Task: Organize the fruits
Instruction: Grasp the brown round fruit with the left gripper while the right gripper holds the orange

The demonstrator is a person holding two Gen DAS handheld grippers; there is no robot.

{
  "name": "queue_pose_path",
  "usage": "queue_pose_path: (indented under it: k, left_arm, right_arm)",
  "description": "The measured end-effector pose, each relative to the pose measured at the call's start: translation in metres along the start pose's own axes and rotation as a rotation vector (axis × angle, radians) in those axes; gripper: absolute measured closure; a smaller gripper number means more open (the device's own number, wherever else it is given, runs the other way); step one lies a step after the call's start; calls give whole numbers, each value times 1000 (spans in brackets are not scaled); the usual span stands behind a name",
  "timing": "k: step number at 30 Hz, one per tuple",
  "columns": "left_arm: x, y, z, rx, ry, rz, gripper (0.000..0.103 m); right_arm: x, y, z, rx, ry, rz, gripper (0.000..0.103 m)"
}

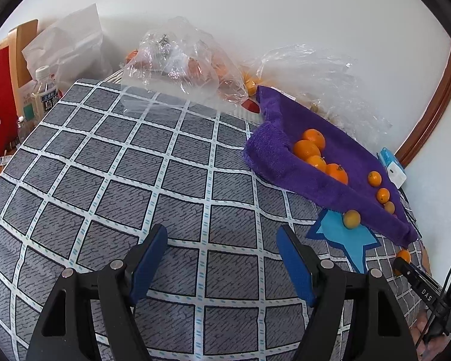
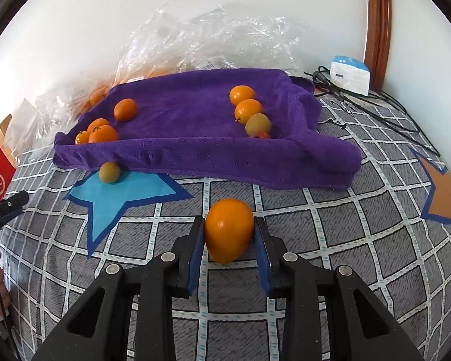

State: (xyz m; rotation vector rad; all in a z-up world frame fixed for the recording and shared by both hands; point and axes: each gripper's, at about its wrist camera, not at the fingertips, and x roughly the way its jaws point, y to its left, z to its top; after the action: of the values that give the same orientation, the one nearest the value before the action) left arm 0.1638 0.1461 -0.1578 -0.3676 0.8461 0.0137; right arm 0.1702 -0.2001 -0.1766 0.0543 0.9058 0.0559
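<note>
Orange fruit (image 2: 229, 230) clamped; checked cloth (image 2: 315, 240) around.

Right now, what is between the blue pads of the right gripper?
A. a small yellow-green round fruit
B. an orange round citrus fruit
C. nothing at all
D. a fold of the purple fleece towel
B: in the right wrist view the right gripper has its blue pads pressed on both sides of an orange round citrus fruit, above the grey checked cloth and in front of the purple fleece towel.
</note>
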Motion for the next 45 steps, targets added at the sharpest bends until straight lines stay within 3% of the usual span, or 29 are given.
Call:
queue_pose_path:
  k: [6, 11, 14, 18, 27, 36, 39, 42, 45]
  left_arm:
    - [-3, -2, -2, 10, -22, 5, 31]
    - [-13, -19, -5, 88, -82, 38, 31]
    - [-14, -39, -3, 126, -68, 40, 31]
    - [-9, -73, 2, 157, -40, -19, 31]
    - [38, -148, -7, 296, 42, -11, 32]
    - [67, -173, -3, 289, 102, -42, 48]
    - [72, -174, -7, 278, 94, -43, 57]
    - [72, -178, -10, 309, 93, -47, 77]
    - [71, -176, -9, 309, 93, -74, 77]
  right_arm:
    - [0, 0, 2, -13, 6, 6, 71]
    - [-5, -4, 3, -40, -5, 7, 71]
    - [-9, -11, 5, -46, -18, 5, 71]
    - [-11, -25, 6, -26, -24, 12, 71]
    - [-2, -39, 5, -3, 0, 28, 71]
    - [-1, -39, 3, -2, -2, 44, 71]
    - [0, -38, 3, -8, 0, 60, 71]
    - [0, -39, 3, -9, 2, 72, 71]
    - [1, -40, 4, -2, 9, 96, 71]
